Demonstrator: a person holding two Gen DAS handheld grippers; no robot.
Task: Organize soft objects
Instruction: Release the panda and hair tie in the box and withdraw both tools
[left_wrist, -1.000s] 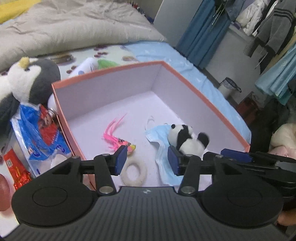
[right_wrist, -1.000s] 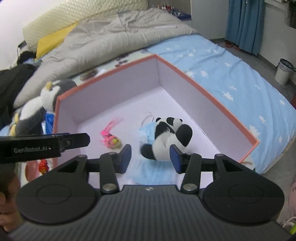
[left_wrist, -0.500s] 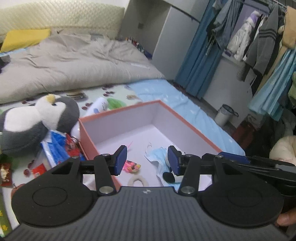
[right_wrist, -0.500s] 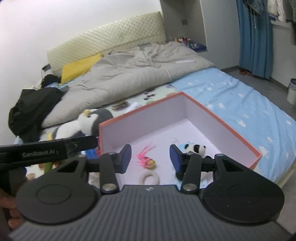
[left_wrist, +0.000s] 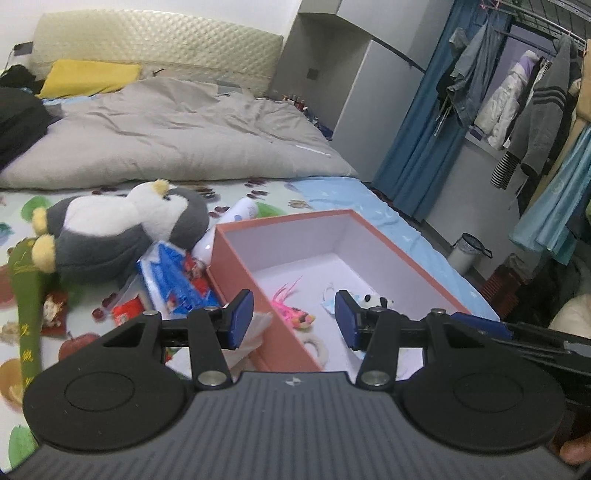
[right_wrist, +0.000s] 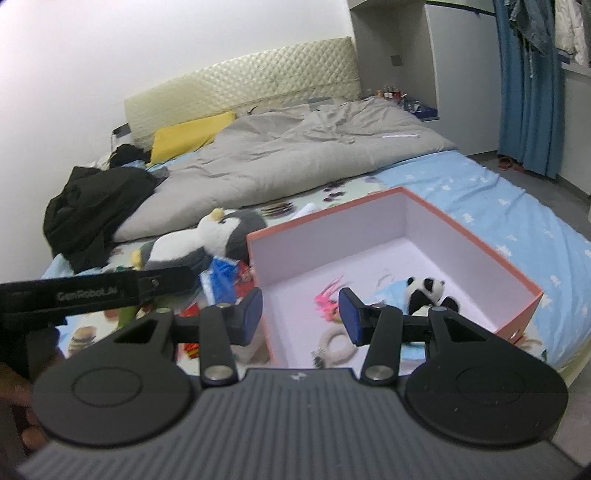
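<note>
An open box (right_wrist: 413, 225) sits on the bed (right_wrist: 517, 221), holding a panda toy (right_wrist: 424, 291) at its right, a feathered toy (right_wrist: 327, 301) at its left and a ring (right_wrist: 336, 341) nearest the cameras. Left of the box lies a penguin plush (left_wrist: 122, 229), with a duvet (left_wrist: 166, 136) behind it.

Dim, cool indoor light, flat, soft shadows. Strong fisheye bend and dark vignette at edges, worst in right wrist view. Penguin plush (left_wrist: 122, 236) smeared by motion blur; white wall (right_wrist: 184, 48) above the headboard mildly washed out.
</note>
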